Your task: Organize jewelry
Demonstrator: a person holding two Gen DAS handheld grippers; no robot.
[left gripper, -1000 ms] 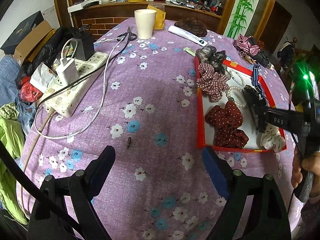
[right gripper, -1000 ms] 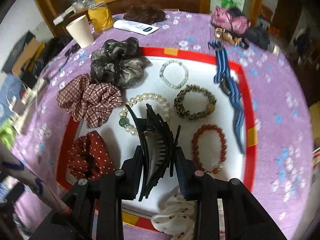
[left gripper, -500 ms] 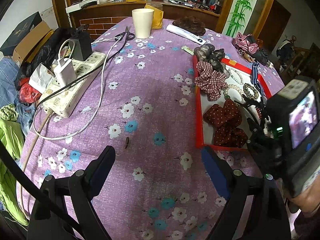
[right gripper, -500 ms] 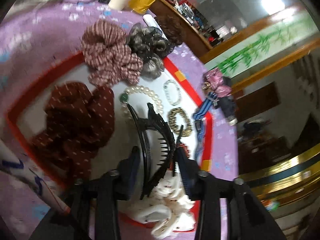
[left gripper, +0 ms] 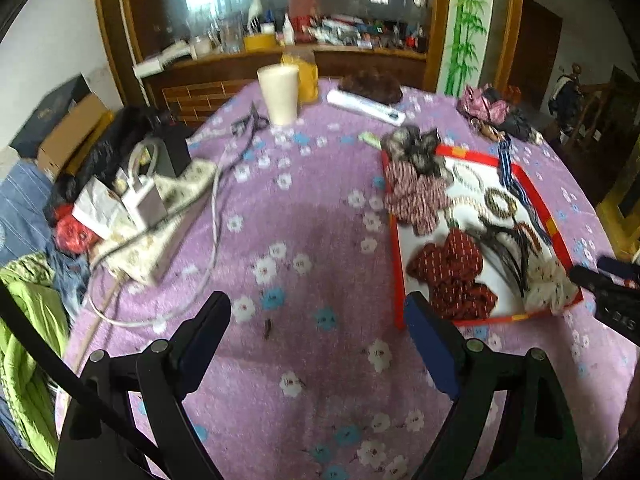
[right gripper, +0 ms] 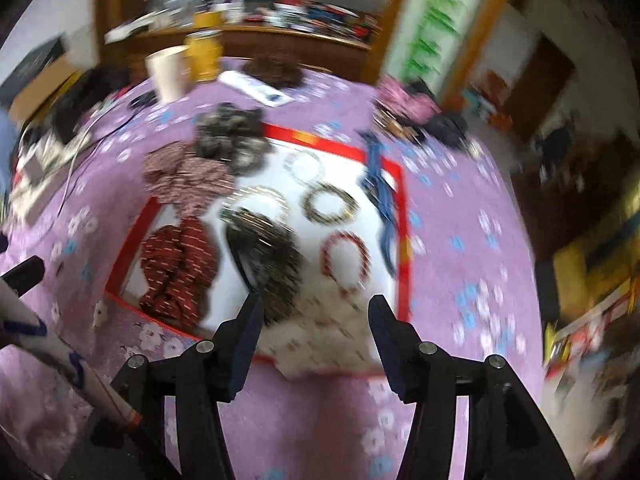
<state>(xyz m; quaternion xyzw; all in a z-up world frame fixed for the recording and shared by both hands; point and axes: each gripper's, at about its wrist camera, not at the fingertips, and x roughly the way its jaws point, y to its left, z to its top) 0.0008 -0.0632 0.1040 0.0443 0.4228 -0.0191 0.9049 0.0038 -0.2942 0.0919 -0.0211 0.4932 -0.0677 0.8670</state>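
A red-rimmed white tray (left gripper: 396,256) (right gripper: 403,208) lies on the purple flowered tablecloth and holds hair ties and bracelets. A black claw hair clip (left gripper: 505,254) (right gripper: 266,252) lies in the tray between a dark red dotted scrunchie (left gripper: 452,274) (right gripper: 176,268) and a red bead bracelet (right gripper: 346,254). A white scrunchie (left gripper: 550,280) lies at the tray's near edge. My right gripper (right gripper: 314,320) is open and empty, pulled back above the tray's near edge. My left gripper (left gripper: 316,324) is open and empty over bare cloth left of the tray.
A checked scrunchie (left gripper: 414,196), a grey scrunchie (left gripper: 416,150), a pearl bracelet (right gripper: 258,200), a leopard bracelet (right gripper: 330,204) and a blue strap (right gripper: 380,196) are in or on the tray. A power strip with cables (left gripper: 160,216), a paper cup (left gripper: 279,94) and scissors (left gripper: 250,120) lie left.
My right gripper has opened and let go of the black claw clip, which now lies in the tray. The right gripper has drawn back; the view is blurred with motion. The left gripper barely moved.
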